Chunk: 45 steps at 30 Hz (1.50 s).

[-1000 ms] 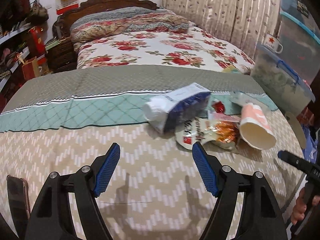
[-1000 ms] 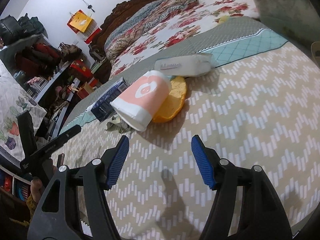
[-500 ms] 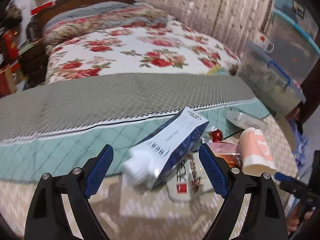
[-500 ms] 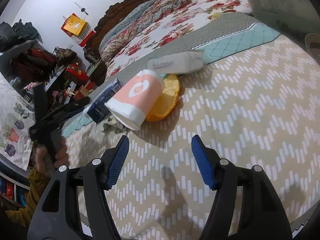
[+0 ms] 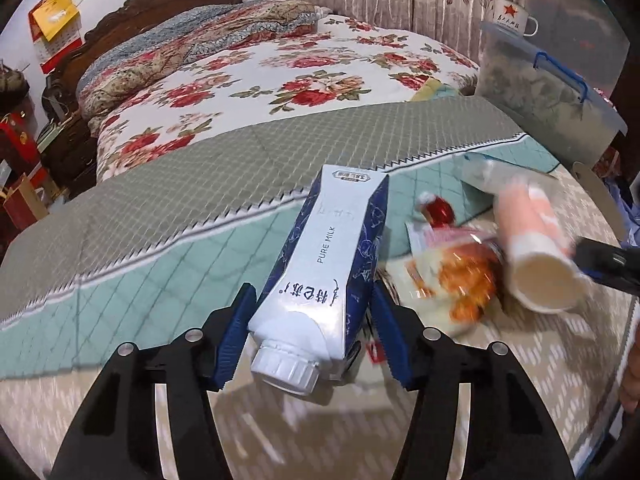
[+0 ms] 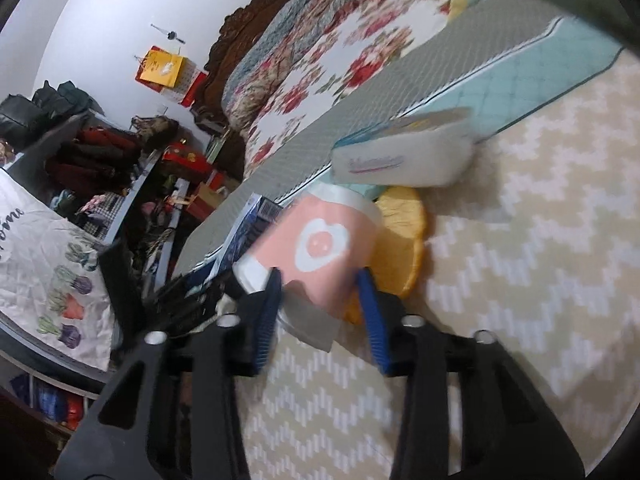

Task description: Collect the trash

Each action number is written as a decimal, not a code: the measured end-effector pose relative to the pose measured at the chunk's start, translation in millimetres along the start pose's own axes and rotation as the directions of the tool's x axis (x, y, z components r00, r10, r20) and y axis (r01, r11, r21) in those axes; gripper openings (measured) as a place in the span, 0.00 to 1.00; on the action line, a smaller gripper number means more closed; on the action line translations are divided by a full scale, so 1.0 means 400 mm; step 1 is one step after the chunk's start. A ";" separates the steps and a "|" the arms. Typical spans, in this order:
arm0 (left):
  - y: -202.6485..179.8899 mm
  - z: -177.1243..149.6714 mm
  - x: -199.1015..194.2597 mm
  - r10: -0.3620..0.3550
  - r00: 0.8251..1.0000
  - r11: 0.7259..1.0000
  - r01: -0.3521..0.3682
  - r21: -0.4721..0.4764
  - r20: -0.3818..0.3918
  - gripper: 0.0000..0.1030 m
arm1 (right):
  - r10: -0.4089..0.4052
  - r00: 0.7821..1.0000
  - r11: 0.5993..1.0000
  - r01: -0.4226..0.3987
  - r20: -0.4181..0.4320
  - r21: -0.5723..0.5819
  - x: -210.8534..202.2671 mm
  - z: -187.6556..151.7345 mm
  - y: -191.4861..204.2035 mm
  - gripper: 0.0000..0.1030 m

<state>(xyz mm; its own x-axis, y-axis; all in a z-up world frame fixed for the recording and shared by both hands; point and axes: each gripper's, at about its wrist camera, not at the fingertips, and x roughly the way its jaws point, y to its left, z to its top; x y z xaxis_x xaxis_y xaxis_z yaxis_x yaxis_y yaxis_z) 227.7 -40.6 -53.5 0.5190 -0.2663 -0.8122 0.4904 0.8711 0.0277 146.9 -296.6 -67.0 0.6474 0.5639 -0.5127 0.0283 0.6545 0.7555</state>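
L gripper (image 5: 312, 332): mine, pads pinching milk carton (image 5: 328, 276) at its cap end, carton lying on bedspread (image 5: 120, 272).
R gripper (image 6: 318, 312): mine, pads either side of pink paper cup (image 6: 316, 248); contact blurred, can't tell if gripped.
Beyond cup: orange wrapper (image 6: 400, 248), white pack (image 6: 400, 156).
Far: floral quilt (image 5: 280, 76).
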 end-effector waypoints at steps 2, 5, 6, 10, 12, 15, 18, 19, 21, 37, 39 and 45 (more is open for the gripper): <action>0.005 -0.030 -0.040 -0.013 1.000 1.000 0.013 -0.025 0.019 0.53 | 0.020 1.000 1.000 -0.020 -0.023 0.002 0.016 -0.006 0.011 0.22; 0.016 -0.088 -0.118 -0.058 0.997 0.995 0.062 -0.079 0.055 0.53 | 0.046 0.999 0.998 -0.047 -0.029 -0.039 -0.003 -0.040 0.037 0.18; 0.014 -0.103 -0.137 -0.070 0.996 0.993 0.075 -0.088 0.064 0.52 | 0.056 0.998 0.997 -0.057 -0.035 -0.048 -0.010 -0.052 0.042 0.17; 0.005 -0.179 -0.211 -0.129 0.988 0.983 0.139 -0.123 0.087 0.52 | 0.062 0.994 0.991 -0.071 -0.085 -0.115 -0.051 -0.125 0.057 0.17; -0.008 -0.222 -0.233 -0.172 0.982 0.973 0.181 -0.145 0.076 0.52 | 0.070 0.991 0.990 -0.082 -0.113 -0.112 -0.075 -0.168 0.045 0.17; -0.032 -0.272 -0.238 -0.226 0.973 0.958 0.230 -0.172 0.043 0.51 | 0.050 0.991 0.993 -0.062 -0.123 -0.096 -0.107 -0.220 0.016 0.17; -0.073 -0.299 -0.233 -0.256 0.967 0.954 0.255 -0.159 0.011 0.51 | 0.022 0.995 0.997 -0.029 -0.102 -0.069 -0.132 -0.242 -0.011 0.17; -0.092 -0.304 -0.226 -0.254 0.967 0.957 0.251 -0.143 -0.003 0.51 | 0.015 0.996 0.998 -0.020 -0.089 -0.052 -0.142 -0.246 -0.023 0.20; -0.113 -0.303 -0.216 -0.239 0.971 0.964 0.235 -0.125 -0.016 0.52 | 0.005 0.999 1.000 -0.006 -0.052 -0.005 -0.157 -0.245 -0.045 0.20; -0.171 -0.258 -0.186 -0.166 0.985 0.982 0.161 -0.096 -0.053 0.74 | -0.021 0.998 0.993 0.027 0.056 -0.118 -0.126 -0.089 -0.042 0.79; -0.167 -0.262 -0.172 -0.161 0.985 0.982 0.153 -0.106 -0.069 0.70 | -0.014 0.999 0.990 0.018 0.031 -0.137 -0.096 -0.073 -0.039 0.79; -0.142 -0.267 -0.173 -0.177 0.982 0.975 0.166 -0.148 -0.061 0.50 | 0.053 0.996 0.991 -0.061 -0.071 -0.123 -0.055 -0.125 -0.028 0.59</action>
<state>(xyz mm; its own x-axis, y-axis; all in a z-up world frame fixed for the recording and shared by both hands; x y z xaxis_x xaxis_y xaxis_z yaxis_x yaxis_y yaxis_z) 89.0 -27.6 -61.0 0.3804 -0.3904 -0.8384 0.4605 0.8661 -0.1944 94.4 -291.1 -84.4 0.5923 0.6318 -0.4999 -0.1052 0.6758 0.7295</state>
